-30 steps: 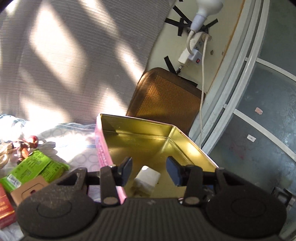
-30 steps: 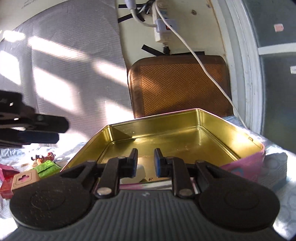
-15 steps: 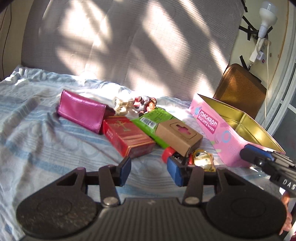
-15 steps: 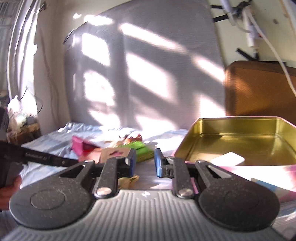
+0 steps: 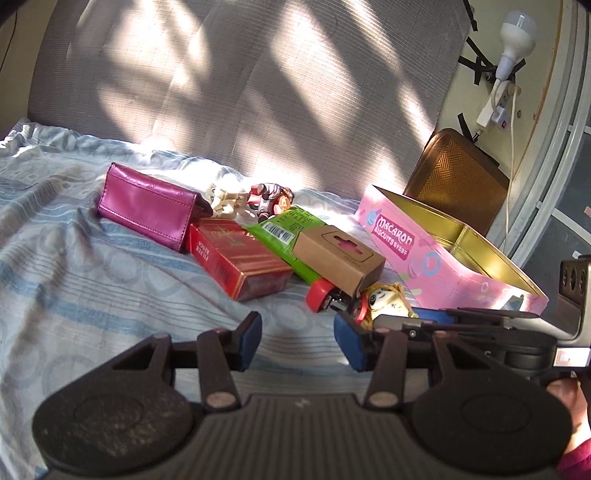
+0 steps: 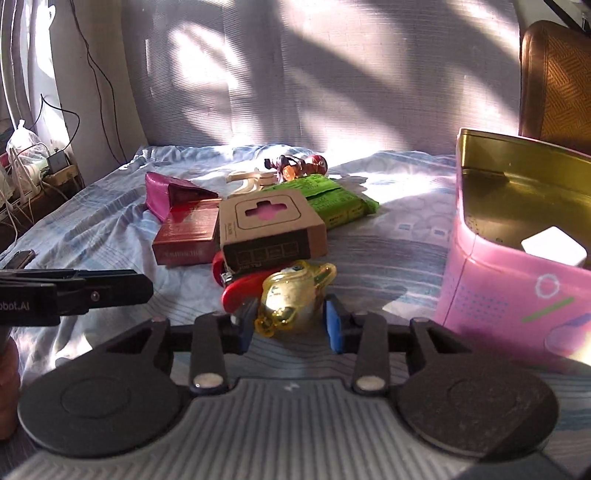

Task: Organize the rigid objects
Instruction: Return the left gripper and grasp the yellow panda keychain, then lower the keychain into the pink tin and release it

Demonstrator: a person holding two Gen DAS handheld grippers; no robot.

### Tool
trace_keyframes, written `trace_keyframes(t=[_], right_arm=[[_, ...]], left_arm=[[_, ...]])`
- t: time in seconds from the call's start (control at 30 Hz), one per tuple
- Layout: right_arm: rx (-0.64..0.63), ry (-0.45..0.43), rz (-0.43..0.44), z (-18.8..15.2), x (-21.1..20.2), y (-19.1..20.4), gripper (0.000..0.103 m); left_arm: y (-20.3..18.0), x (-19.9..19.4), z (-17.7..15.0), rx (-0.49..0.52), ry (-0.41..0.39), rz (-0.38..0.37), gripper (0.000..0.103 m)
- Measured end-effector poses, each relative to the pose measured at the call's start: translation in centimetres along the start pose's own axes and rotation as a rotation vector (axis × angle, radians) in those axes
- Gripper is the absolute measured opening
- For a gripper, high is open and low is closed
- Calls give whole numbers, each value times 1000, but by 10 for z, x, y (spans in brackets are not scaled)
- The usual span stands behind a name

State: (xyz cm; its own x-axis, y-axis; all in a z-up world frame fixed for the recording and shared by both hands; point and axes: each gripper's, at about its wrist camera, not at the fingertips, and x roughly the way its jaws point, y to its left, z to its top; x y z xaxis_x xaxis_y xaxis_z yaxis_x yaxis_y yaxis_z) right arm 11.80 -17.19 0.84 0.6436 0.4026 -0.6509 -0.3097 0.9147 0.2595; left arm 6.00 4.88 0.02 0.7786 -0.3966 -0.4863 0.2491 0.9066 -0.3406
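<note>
A pile lies on the blue-striped sheet: a cardboard box [image 6: 266, 225], a red box [image 6: 188, 236], a green packet [image 6: 332, 199], a magenta pouch [image 6: 166, 195], a red lighter [image 6: 236, 291] and a golden toy figure [image 6: 291, 295]. My right gripper [image 6: 290, 326] has its jaws opening on either side of the golden toy, and the pads do not press on it. My left gripper [image 5: 299, 341] hovers open over bare sheet in front of the pile, holding nothing. The pink macaron tin [image 5: 406, 240] stands open on the right with a white block [image 6: 552, 245] inside.
Small toy figures [image 5: 266, 199] lie behind the pile near the grey headboard. A brown woven panel [image 5: 454, 170] leans behind the tin, under a power strip and bulb [image 5: 513, 29]. Cables and a plastic bag [image 6: 22, 173] crowd the far left beside the bed.
Both grippers swung away from the tin toward the pile, leaving the white block inside. The right jaws widened and now straddle the golden toy.
</note>
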Motion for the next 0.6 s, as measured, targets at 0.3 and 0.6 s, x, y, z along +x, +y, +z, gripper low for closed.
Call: trace_keyframes(t=[0.3, 0.6], right_arm=[[-81, -25, -17, -37, -56, 10, 37], [-78, -83, -24, -55, -84, 11, 37]], left_arm=[[-43, 22, -8, -73, 168, -250, 59], [-102, 60, -10, -14, 271, -300, 52]])
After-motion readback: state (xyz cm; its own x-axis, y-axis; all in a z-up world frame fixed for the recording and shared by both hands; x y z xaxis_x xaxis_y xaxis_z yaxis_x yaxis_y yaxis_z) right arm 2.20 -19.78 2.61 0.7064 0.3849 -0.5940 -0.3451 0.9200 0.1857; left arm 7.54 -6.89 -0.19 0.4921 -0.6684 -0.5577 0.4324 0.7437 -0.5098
